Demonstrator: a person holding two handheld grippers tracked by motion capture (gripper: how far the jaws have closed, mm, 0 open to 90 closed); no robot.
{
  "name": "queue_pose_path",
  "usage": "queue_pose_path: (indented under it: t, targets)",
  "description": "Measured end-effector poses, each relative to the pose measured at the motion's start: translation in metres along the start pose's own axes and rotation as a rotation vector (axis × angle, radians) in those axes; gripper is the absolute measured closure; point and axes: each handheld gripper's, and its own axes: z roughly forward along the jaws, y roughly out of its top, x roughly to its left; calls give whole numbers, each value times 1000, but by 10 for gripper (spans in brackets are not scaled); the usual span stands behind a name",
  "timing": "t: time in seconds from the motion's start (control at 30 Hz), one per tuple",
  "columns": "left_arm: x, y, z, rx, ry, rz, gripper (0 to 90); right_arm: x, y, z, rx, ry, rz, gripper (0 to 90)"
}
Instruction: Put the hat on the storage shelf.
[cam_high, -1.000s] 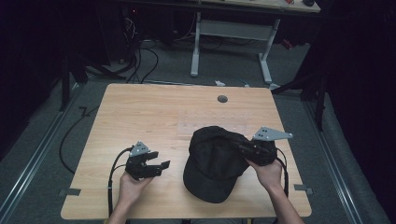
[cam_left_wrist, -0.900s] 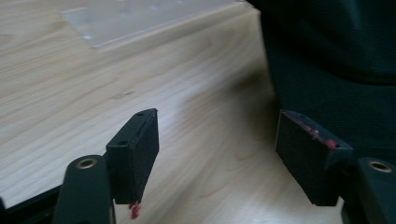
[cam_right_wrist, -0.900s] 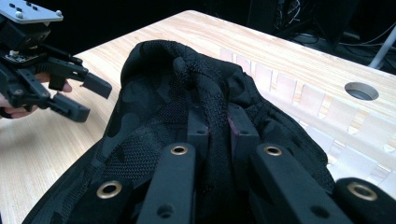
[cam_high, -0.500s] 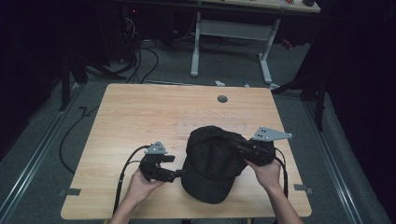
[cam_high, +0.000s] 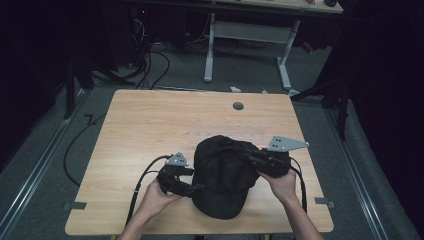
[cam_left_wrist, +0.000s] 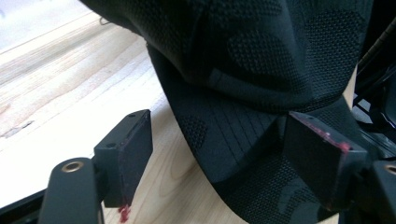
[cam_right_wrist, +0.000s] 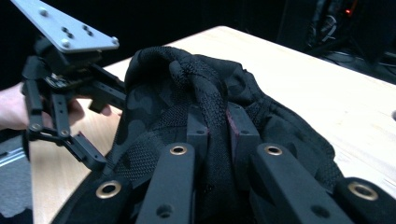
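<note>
Cap (cam_high: 223, 175) of black mesh fabric with a faint tone-on-tone camouflage pattern lies in the lower middle of the high view, on the near part of the wooden bench (cam_high: 150, 125), its brim pointing toward the bottom edge. No brand, label or writing can be read on it; the dark cloth swallows most detail.

Right hand-held gripper (cam_right_wrist: 217, 135) pinches a bunched fold of the cap's crown, its jaws pressed together on the fabric at the centre of its own view; in the high view it sits at the cap's right side (cam_high: 252, 160) with a grey plate on top. Left hand-held gripper (cam_left_wrist: 224, 154) stands spread, one jaw over bare wood at lower left, the other at the right against the brim, the brim's edge lying between them. Its lower right is cut off by the frame.

A small round grommet (cam_high: 238, 106) sits in the bench top, well apart toward the upper middle.
</note>
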Motion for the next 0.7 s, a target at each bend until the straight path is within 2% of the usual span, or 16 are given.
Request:
queue_pose_path:
  t: [0.3, 0.47, 0.53, 0.6, 0.7]
  targets:
    - [2, 2, 2, 17, -17, -16, 274, -1, 0, 2, -42, 40, -10, 822]
    - [-2, 2, 2, 34, -48, -15, 362, -3, 0, 1, -64, 59, -14, 821]
    - [-3, 2, 2, 36, -47, -12, 372, -3, 0, 1, -68, 59, -15, 821]
    - [-4, 2, 1, 38, -49, -9, 424, -4, 0, 1, -74, 51, -20, 820]
    - [-4, 3, -1, 36, -56, -22, 472, -5, 0, 0, -76, 49, -23, 817]
